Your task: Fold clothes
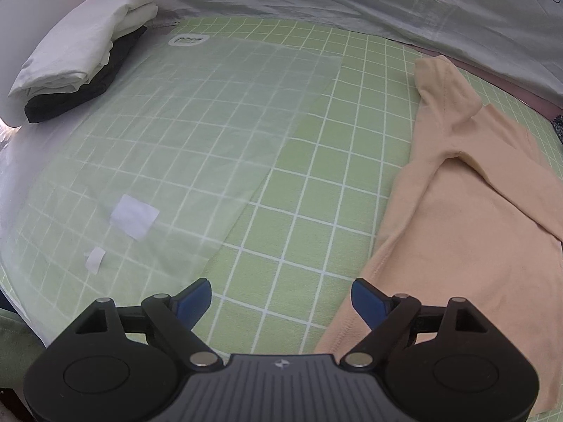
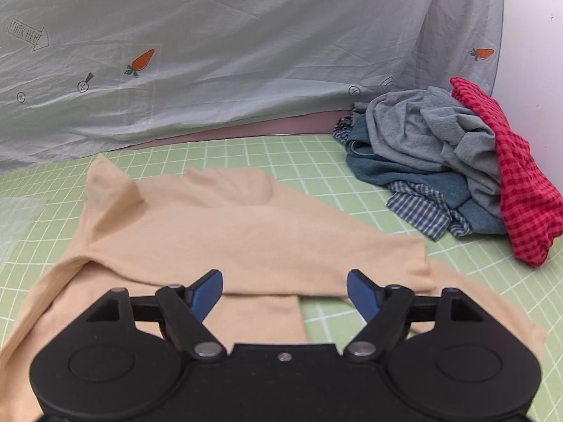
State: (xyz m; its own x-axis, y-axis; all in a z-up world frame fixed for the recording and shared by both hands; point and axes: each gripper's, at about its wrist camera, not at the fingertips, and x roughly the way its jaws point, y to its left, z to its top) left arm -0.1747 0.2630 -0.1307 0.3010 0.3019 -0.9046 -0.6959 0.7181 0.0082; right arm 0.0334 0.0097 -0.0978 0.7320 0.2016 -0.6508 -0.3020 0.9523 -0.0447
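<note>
A peach top [image 2: 211,225] is spread lengthwise just ahead of the right gripper [image 2: 285,292]; the left gripper [image 1: 281,299] is offset beside it, both held apart and empty.

A bedroom in a home, judging by the green grid-patterned bedsheet [image 1: 281,211] spread as the work surface. Behind it, a pale duvet [image 2: 246,52] printed with carrots and a "look here" arrow. At the sheet's far left corner, a folded stack of white and black clothes [image 1: 77,56]; at its far right, a heap of unfolded laundry [image 2: 450,161].
</note>
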